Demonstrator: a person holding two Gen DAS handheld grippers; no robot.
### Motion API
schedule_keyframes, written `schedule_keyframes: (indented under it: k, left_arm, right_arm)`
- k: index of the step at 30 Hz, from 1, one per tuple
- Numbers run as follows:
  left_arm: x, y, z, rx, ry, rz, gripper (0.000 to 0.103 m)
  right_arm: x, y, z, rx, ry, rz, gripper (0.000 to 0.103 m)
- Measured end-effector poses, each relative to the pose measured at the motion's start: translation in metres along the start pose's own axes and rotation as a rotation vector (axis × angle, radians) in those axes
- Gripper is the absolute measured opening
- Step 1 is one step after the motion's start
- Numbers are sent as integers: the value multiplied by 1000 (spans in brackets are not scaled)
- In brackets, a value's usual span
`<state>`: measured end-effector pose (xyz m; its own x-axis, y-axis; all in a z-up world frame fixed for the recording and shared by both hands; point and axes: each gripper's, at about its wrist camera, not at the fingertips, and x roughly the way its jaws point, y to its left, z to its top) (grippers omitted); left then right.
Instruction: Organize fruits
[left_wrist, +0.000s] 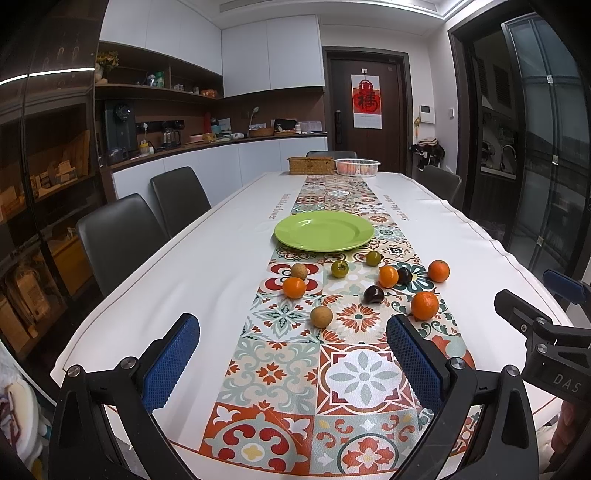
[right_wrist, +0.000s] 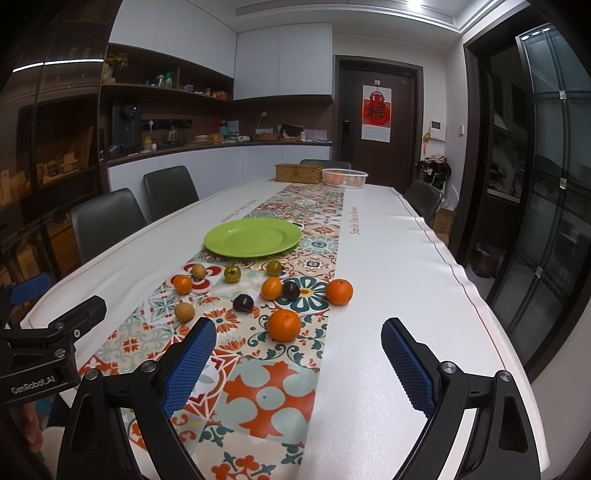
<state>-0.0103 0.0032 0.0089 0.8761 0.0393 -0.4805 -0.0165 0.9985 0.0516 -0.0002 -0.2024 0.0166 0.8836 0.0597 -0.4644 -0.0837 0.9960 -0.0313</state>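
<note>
An empty green plate (left_wrist: 324, 232) (right_wrist: 253, 236) lies on the patterned runner. In front of it lie several loose fruits: oranges, such as the nearest one (left_wrist: 424, 305) (right_wrist: 283, 325), two tan longans (left_wrist: 321, 316) (right_wrist: 184, 311), two green fruits (left_wrist: 339, 268) (right_wrist: 232, 274) and two dark plums (left_wrist: 373, 294) (right_wrist: 243, 302). My left gripper (left_wrist: 293, 332) is open and empty, short of the fruits. My right gripper (right_wrist: 299, 338) is open and empty, just short of the nearest orange.
A wicker box (left_wrist: 311, 165) (right_wrist: 298, 173) and a clear tub of fruit (left_wrist: 357, 167) (right_wrist: 344, 178) stand at the table's far end. Dark chairs (left_wrist: 118, 236) line the left side and far end. The white tablecloth (right_wrist: 388, 295) spreads to the right of the runner.
</note>
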Motion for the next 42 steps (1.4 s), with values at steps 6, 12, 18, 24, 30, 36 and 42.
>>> schedule_keyframes:
  k: [6, 12, 18, 24, 30, 36, 42]
  left_arm:
    - [-1, 2, 0, 0, 2, 0, 103]
    - [1, 5, -1, 0, 16, 1, 103]
    - [12, 6, -5, 4, 49, 1, 103]
    - [28, 3, -10, 19, 94, -7, 103]
    - [50, -2, -12, 51, 133, -18, 103]
    - [76, -7, -10, 63, 190, -32, 99]
    - [101, -8, -1, 75, 224, -47, 95]
  right_arm:
    - [0, 0, -1, -1, 3, 2, 92]
    - [6, 3, -3, -15, 23, 14, 92]
    - [16, 6, -6, -28, 58, 29, 92]
    - [32, 7, -11, -37, 115, 37, 92]
    - [56, 9, -16, -43, 183, 51, 92]
    - [81, 11, -19, -39, 243, 46, 92]
    - [101, 10, -13, -49, 271, 23, 92]
